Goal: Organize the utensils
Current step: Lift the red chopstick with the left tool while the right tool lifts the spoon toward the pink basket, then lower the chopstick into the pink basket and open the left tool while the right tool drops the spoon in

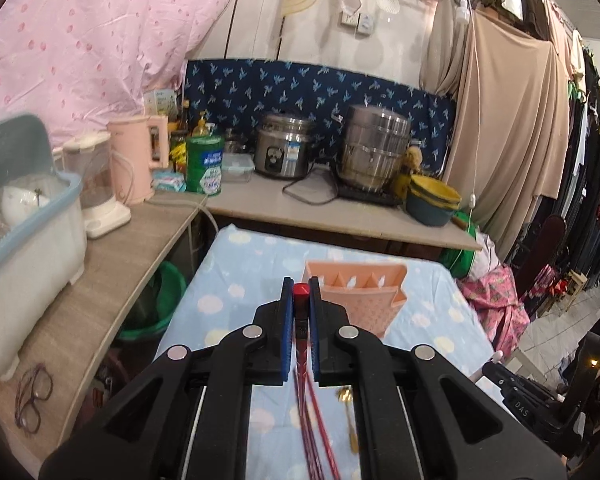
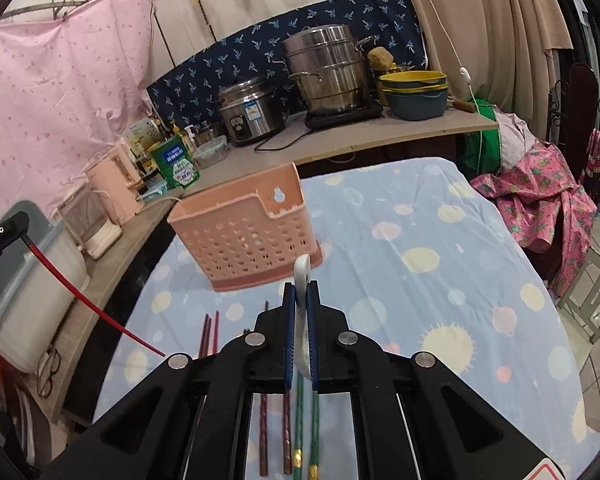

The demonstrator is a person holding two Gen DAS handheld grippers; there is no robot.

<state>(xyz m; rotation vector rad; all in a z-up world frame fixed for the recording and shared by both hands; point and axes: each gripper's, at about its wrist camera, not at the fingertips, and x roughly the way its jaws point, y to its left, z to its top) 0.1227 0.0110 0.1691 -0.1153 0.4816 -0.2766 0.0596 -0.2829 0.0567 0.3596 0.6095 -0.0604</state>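
My left gripper (image 1: pixel 301 294) is shut on a pair of red chopsticks (image 1: pixel 301 320), held above the table just short of the pink utensil holder (image 1: pixel 360 300). In the right wrist view the left gripper (image 2: pixel 4 232) shows at the far left with the red chopsticks (image 2: pixel 92 304) hanging down from it. My right gripper (image 2: pixel 301 292) is shut on a white spoon (image 2: pixel 302 276), in front of the pink perforated utensil holder (image 2: pixel 248 232). Dark red chopsticks (image 2: pixel 210 334) and green chopsticks (image 2: pixel 306 420) lie on the blue dotted cloth (image 2: pixel 420 280) below.
A gold spoon (image 1: pixel 350 412) lies on the cloth under the left gripper. A wooden side counter holds a dish rack (image 1: pixel 24 240), a blender (image 1: pixel 100 192), a pink kettle (image 1: pixel 136 156) and glasses (image 1: pixel 32 396). The back counter holds a rice cooker (image 2: pixel 248 108), steamer pot (image 2: pixel 328 72) and stacked basins (image 2: pixel 416 92).
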